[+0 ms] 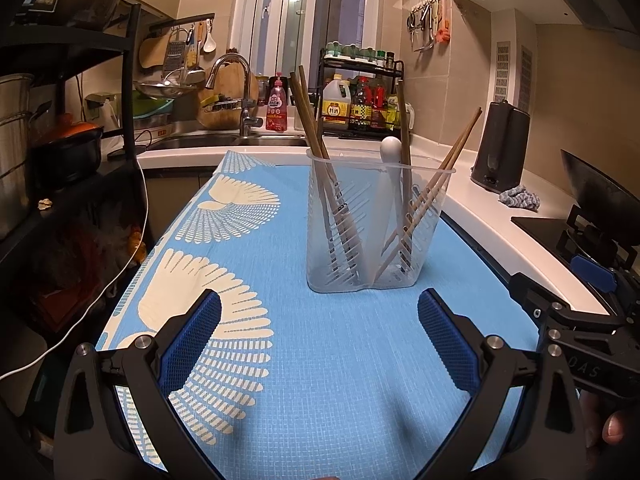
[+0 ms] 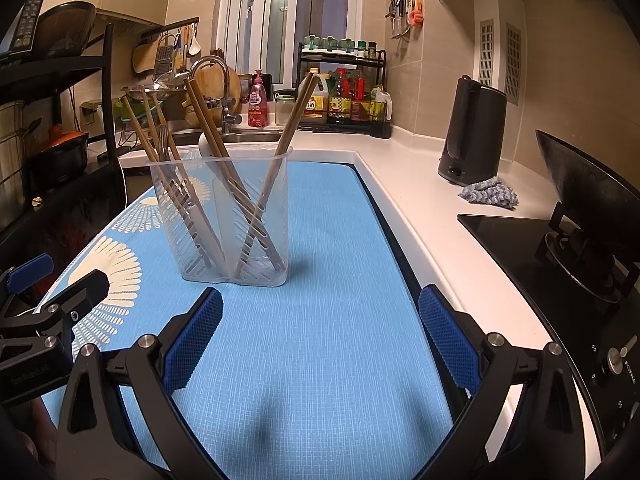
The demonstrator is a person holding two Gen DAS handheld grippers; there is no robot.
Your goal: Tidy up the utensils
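A clear plastic utensil holder stands upright on the blue patterned mat. It holds several wooden chopsticks and a white spoon handle. In the right wrist view the holder also shows a fork among the chopsticks. My left gripper is open and empty, just short of the holder. My right gripper is open and empty, to the right of the holder. The right gripper also shows in the left wrist view.
A black kettle and a blue cloth sit on the white counter at right. A wok rests on the black stove. A sink with a faucet and a bottle rack are behind.
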